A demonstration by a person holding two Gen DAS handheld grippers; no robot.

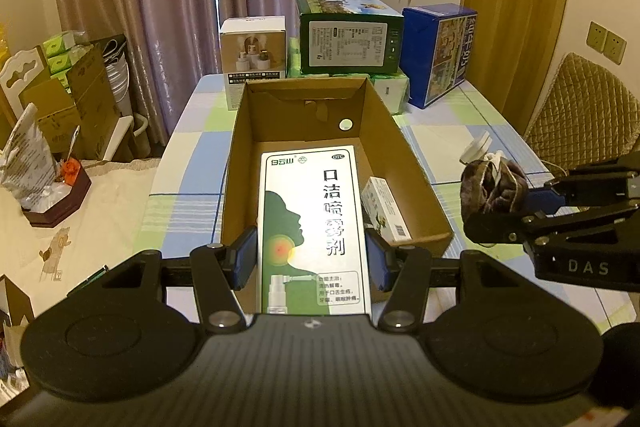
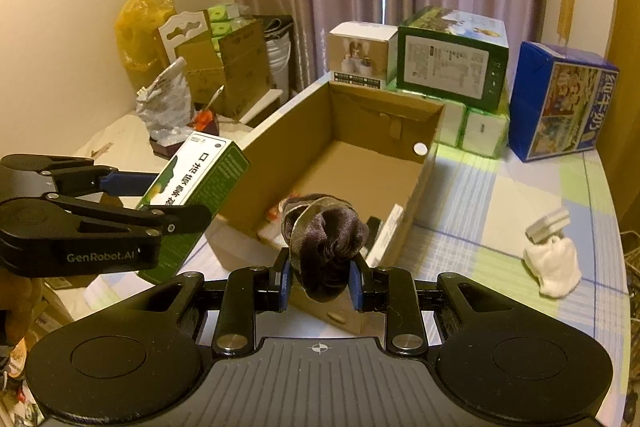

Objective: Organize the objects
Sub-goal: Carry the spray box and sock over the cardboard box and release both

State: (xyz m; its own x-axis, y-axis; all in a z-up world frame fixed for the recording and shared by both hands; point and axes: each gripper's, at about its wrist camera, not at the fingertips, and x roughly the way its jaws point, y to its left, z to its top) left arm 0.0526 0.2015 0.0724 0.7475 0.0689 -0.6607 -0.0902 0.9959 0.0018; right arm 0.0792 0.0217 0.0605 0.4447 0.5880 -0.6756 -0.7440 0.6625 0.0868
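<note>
Your left claw (image 1: 311,259) pinches the throat spray box (image 1: 310,223) above the cardboard box (image 1: 416,163); your right claw (image 2: 319,281), beside it, pinches a dark velvet scrunchie (image 2: 326,235).

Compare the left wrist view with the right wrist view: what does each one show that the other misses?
Left wrist only: the front face of the spray box held in the left gripper, and a small white carton inside the cardboard box.

Right wrist only: a yellow bag in the corner, and the box's green side panel.

Both: the right gripper shut on the dark scrunchie, the cardboard box, the white item on the table.
</note>
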